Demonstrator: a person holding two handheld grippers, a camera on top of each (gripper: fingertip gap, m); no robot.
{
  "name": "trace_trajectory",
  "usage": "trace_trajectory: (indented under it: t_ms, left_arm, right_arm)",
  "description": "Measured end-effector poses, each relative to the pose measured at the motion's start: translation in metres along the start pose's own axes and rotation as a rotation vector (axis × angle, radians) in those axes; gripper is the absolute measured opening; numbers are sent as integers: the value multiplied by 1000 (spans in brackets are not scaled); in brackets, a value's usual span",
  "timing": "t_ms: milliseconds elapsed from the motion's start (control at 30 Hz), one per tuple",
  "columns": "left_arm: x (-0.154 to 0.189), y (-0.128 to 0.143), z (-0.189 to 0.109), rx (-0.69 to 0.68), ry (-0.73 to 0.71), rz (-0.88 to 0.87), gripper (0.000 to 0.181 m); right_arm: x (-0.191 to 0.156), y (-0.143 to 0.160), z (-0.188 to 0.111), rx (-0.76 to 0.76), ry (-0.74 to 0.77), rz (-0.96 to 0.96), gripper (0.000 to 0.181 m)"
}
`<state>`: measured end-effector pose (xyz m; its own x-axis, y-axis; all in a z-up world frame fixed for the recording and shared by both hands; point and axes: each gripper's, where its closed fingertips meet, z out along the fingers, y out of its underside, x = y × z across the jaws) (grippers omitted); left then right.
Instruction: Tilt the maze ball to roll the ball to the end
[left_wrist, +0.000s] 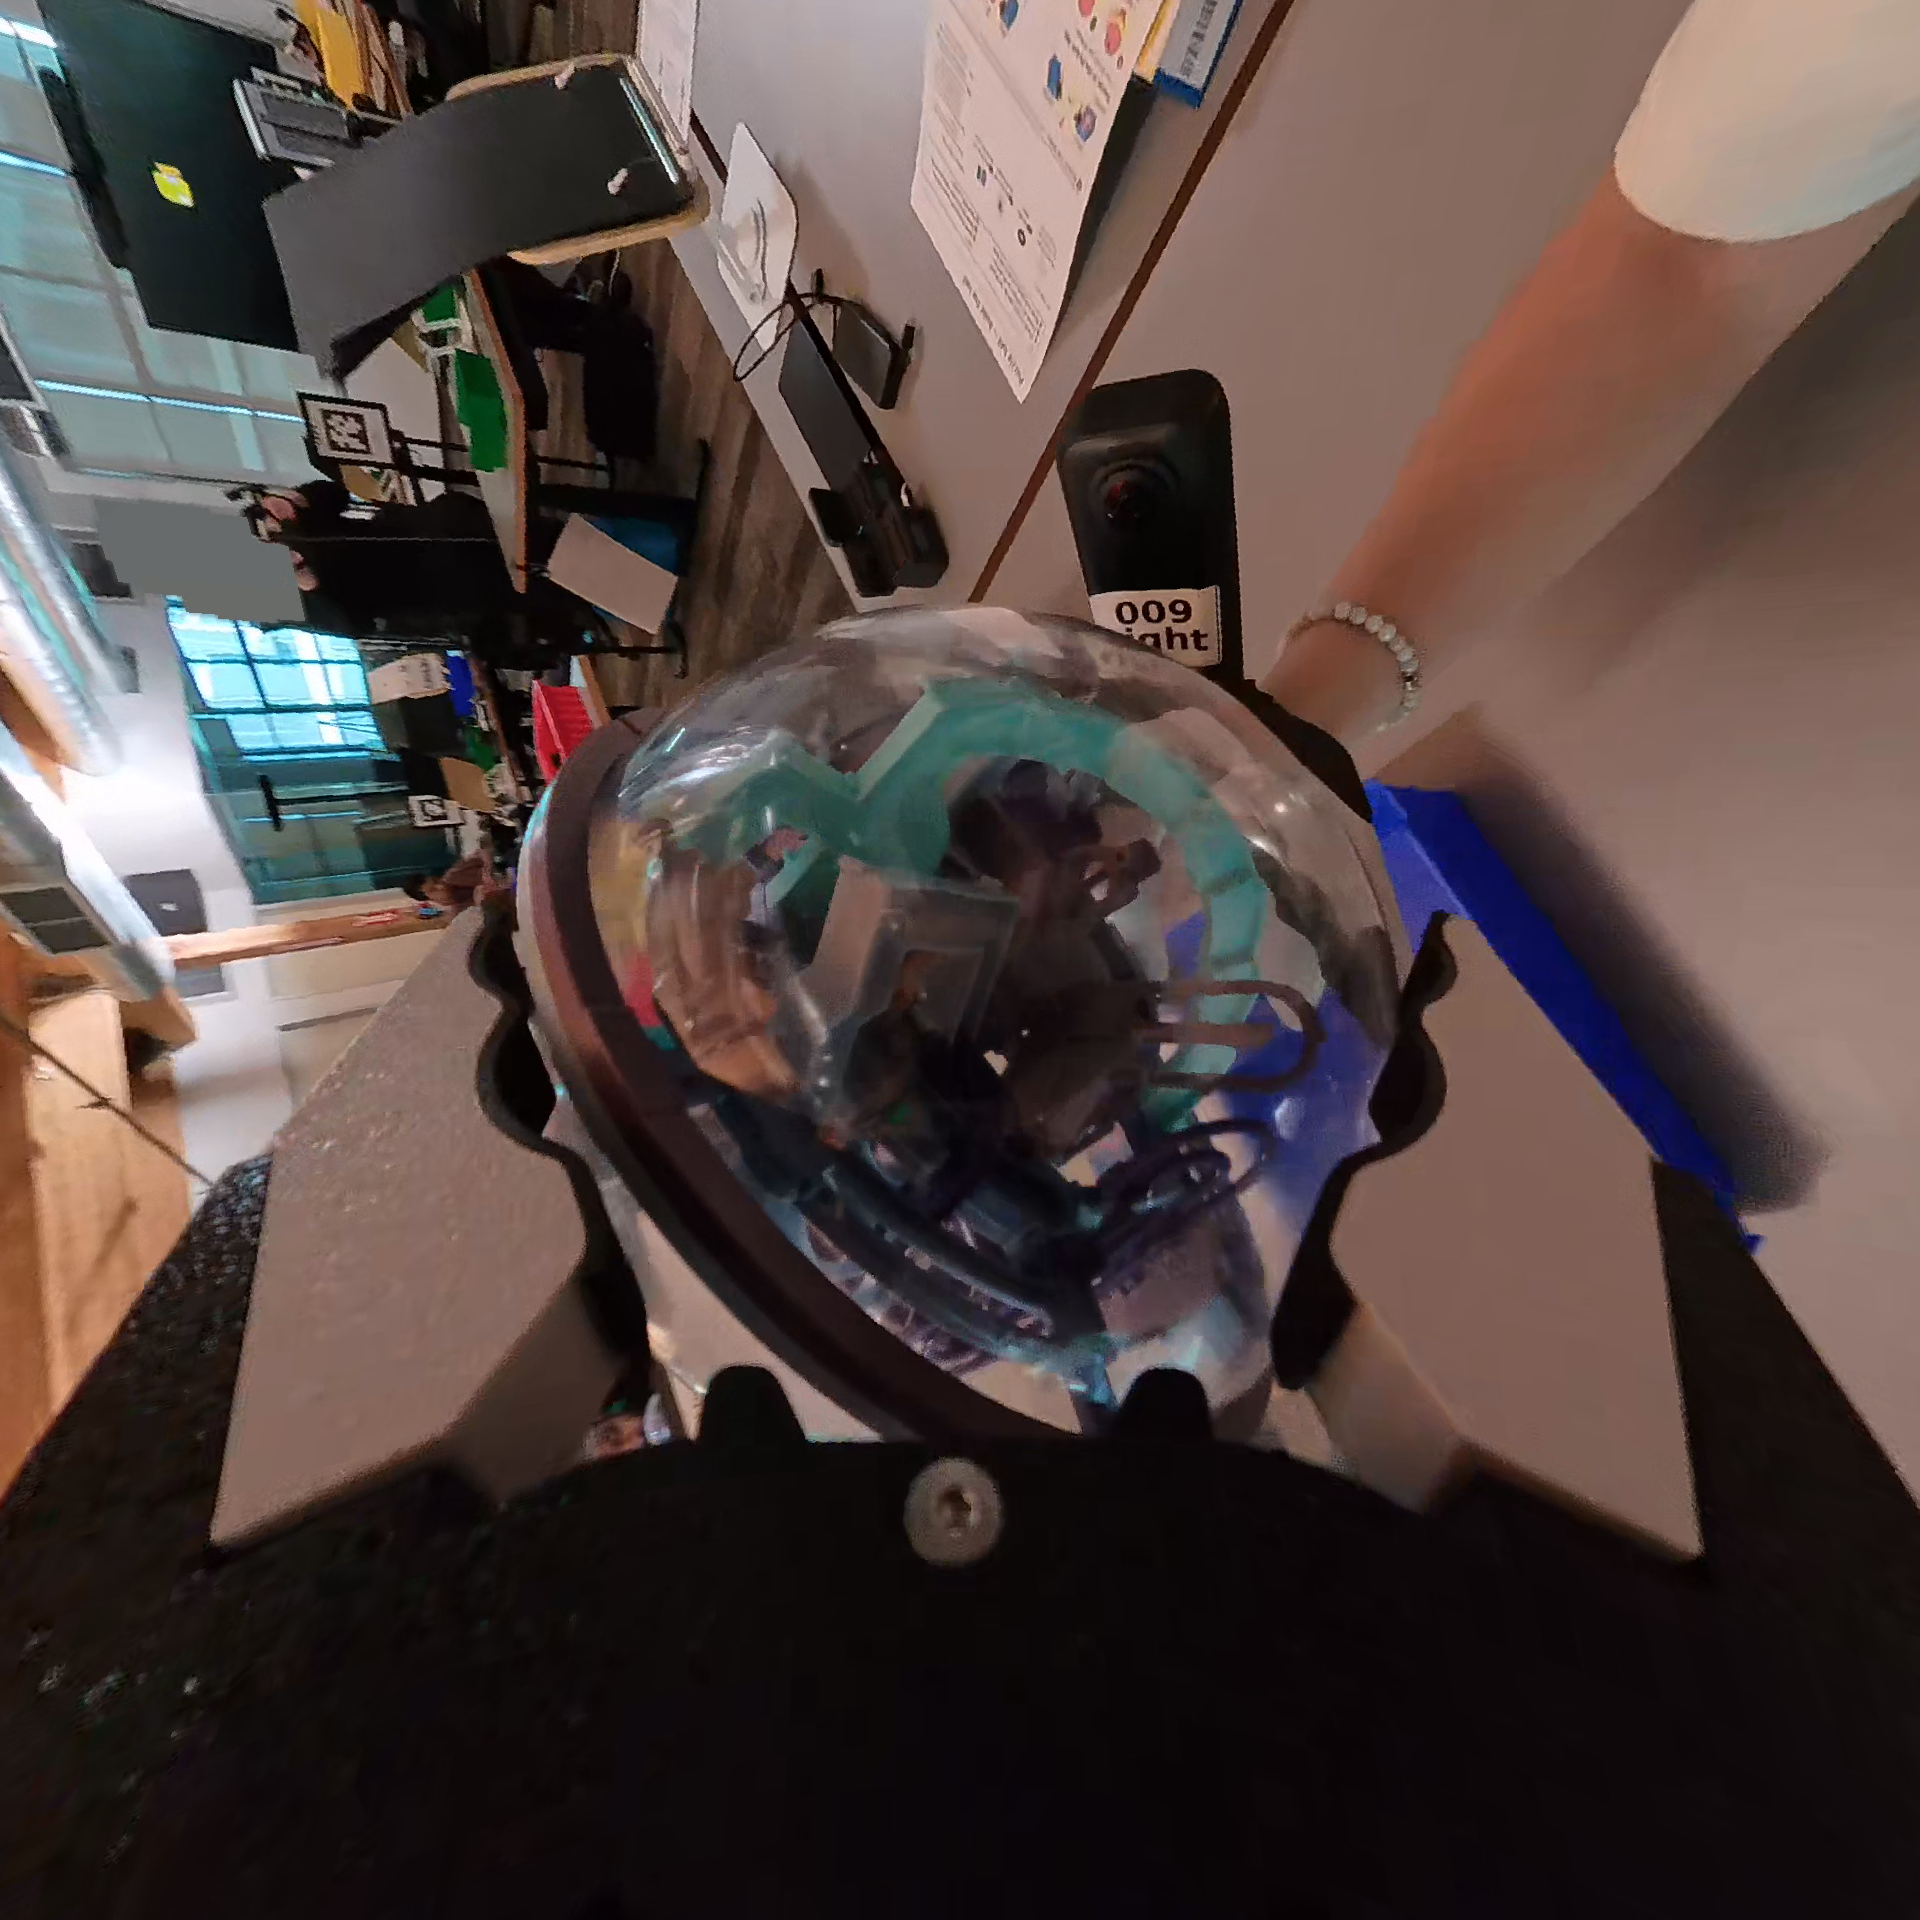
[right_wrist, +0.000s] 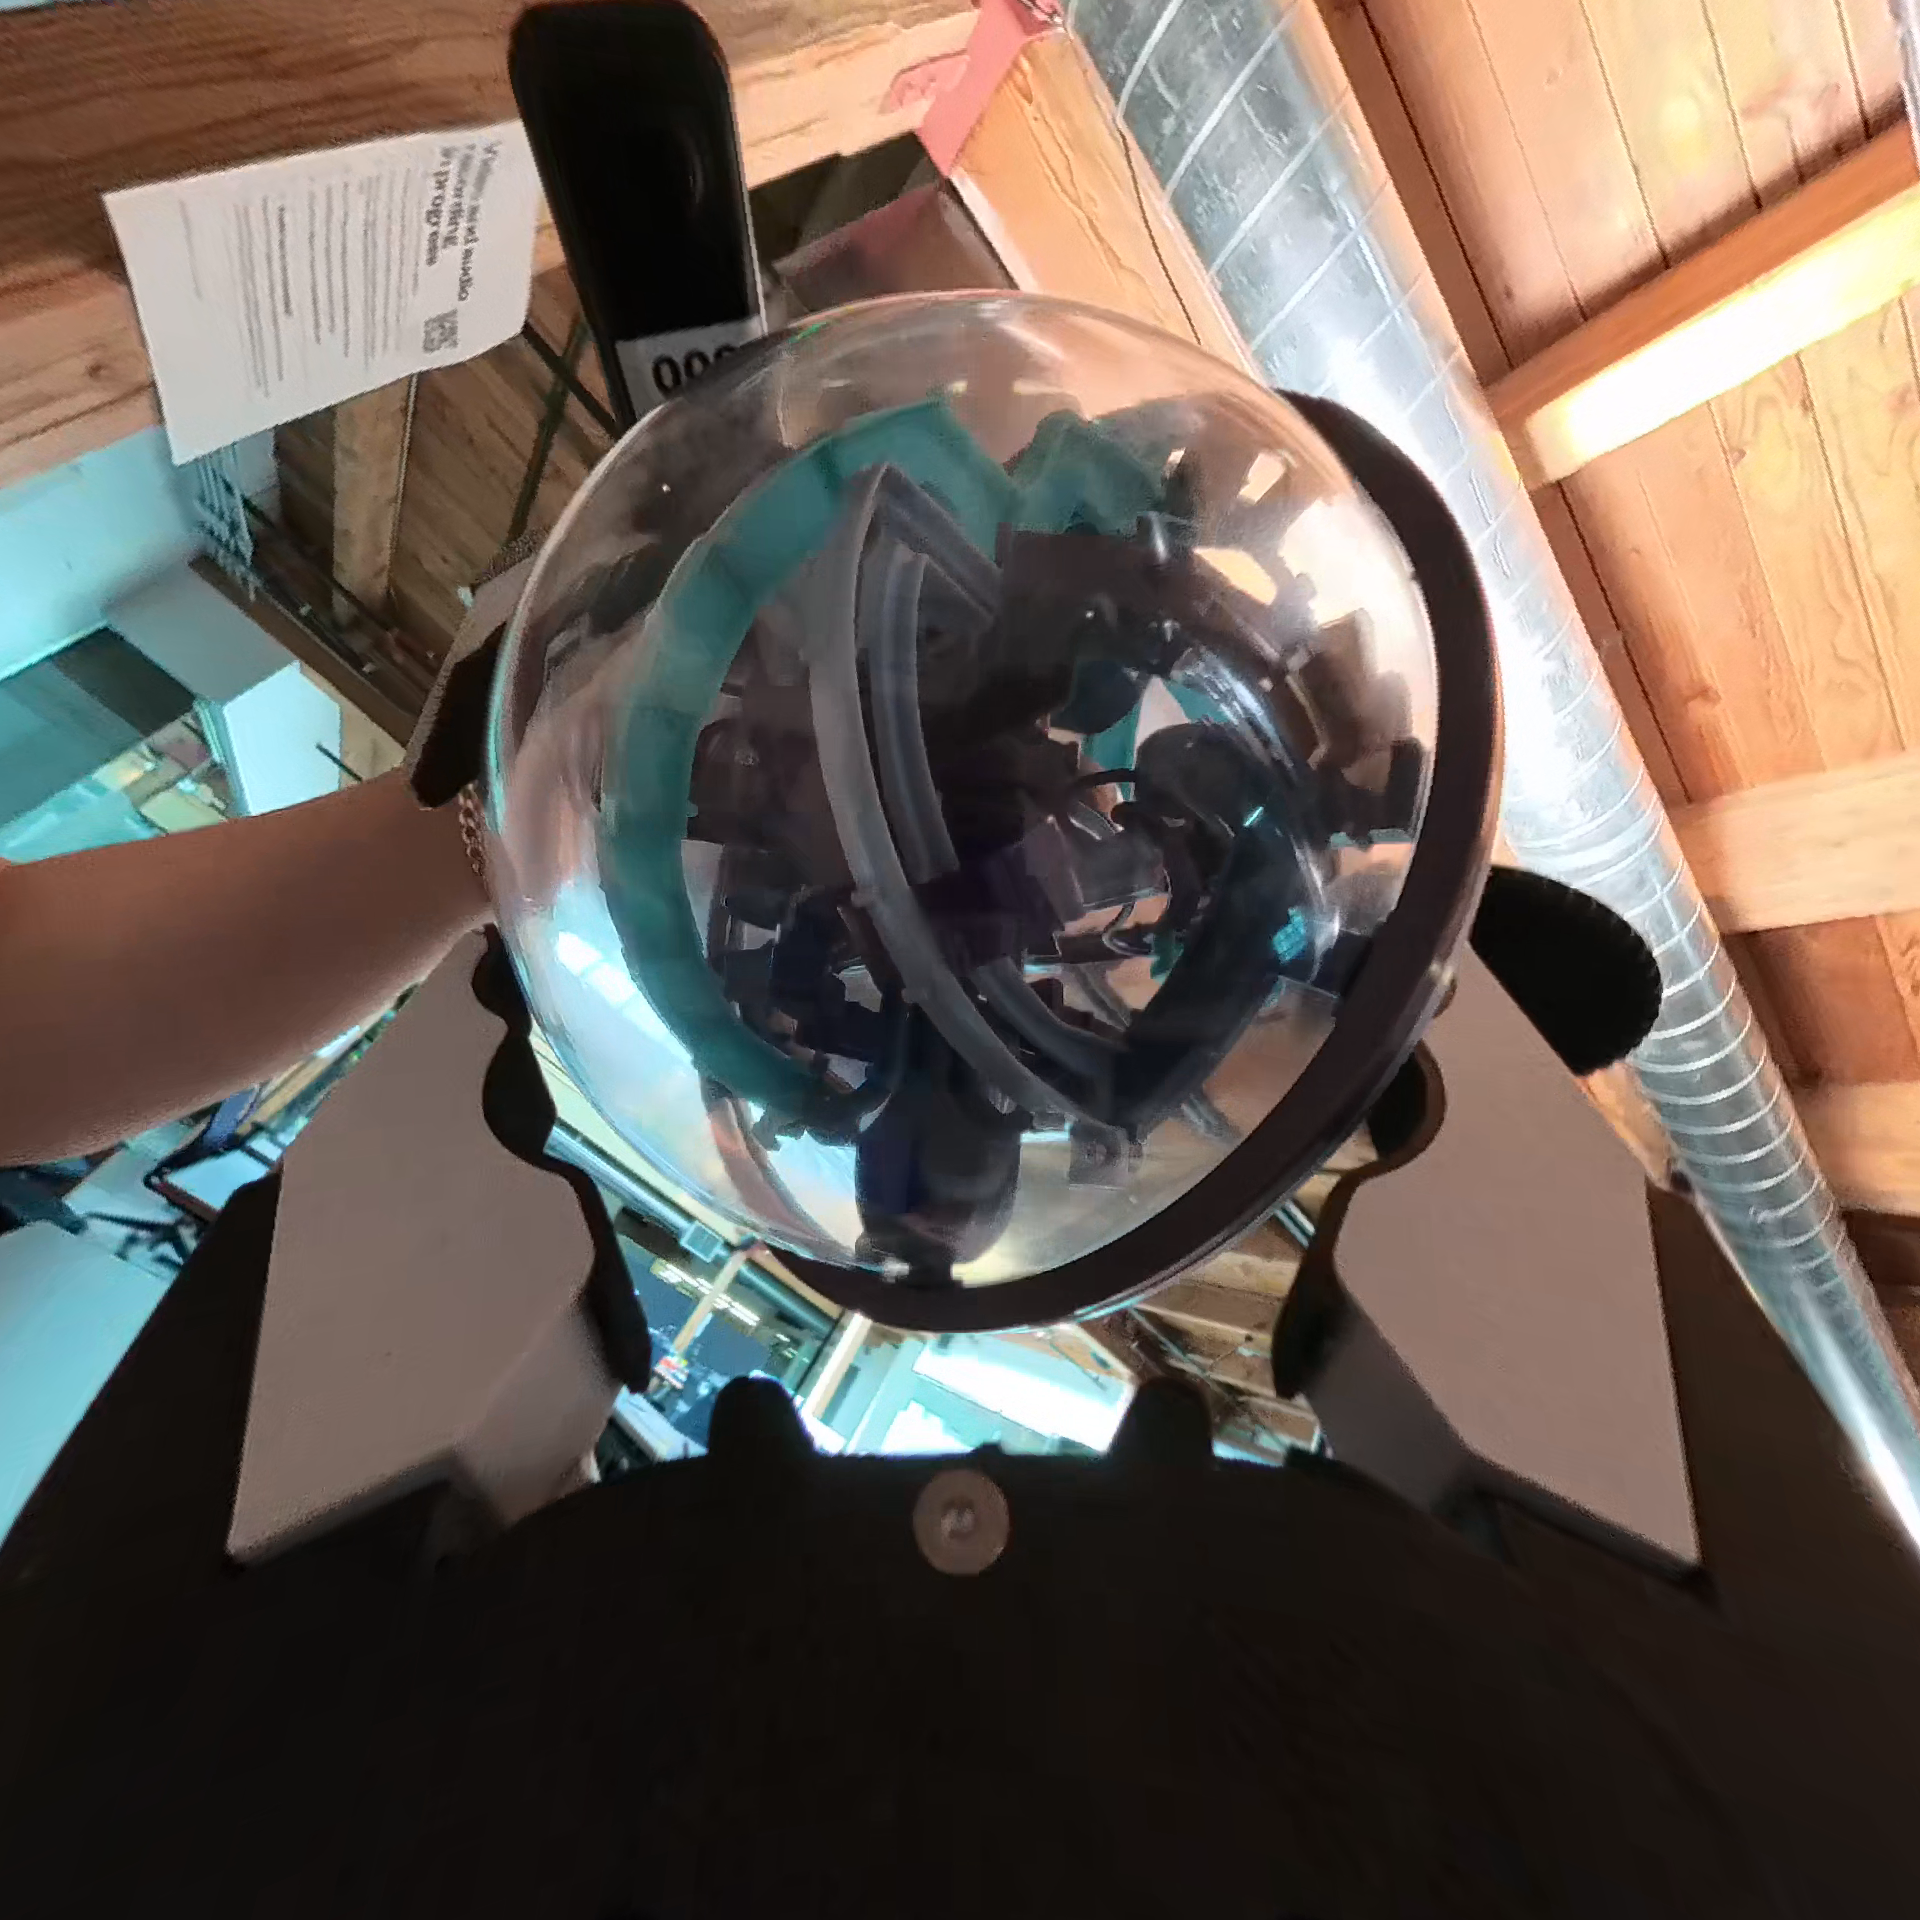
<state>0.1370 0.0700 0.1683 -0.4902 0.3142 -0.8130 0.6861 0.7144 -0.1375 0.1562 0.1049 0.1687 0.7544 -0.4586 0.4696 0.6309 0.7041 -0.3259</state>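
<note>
The clear plastic maze ball, a transparent sphere with teal and dark grey tracks inside and a dark band round its middle, is being held up in the air between both tongs. In the left wrist view, the left gripper is spread wide, its two black-edged grey fingers pressing the sphere's sides at 9 and 3 o'clock. In the right wrist view, the right gripper is cradling the same sphere likewise, equally wide, with the wooden ceiling and a silver ribbed duct behind it. Each gripper is facing the other from the far side, so neither is nearer. The dark band is running diagonally, from 10 toward 5 o'clock in the left view. The small rolling ball cannot be made out, so progress cannot be judged; the next tilt probably depends on both wrists rotating together.
</note>
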Motion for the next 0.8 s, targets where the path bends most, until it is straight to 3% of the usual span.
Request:
trace_trajectory:
  t_ms: [400,600,800]
  left_arm:
    - [-10,-33,-17,3,-128,208,157]
    - [-16,-22,-11,-35,-33,-10,157]
    - [-11,13,0,-60,148,-308,157]
  right_arm:
    - [4,-36,17,36,-104,-215,158]
    - [5,-27,14,61,-43,15,158]
    - [3,5,6,44,120,315,157]
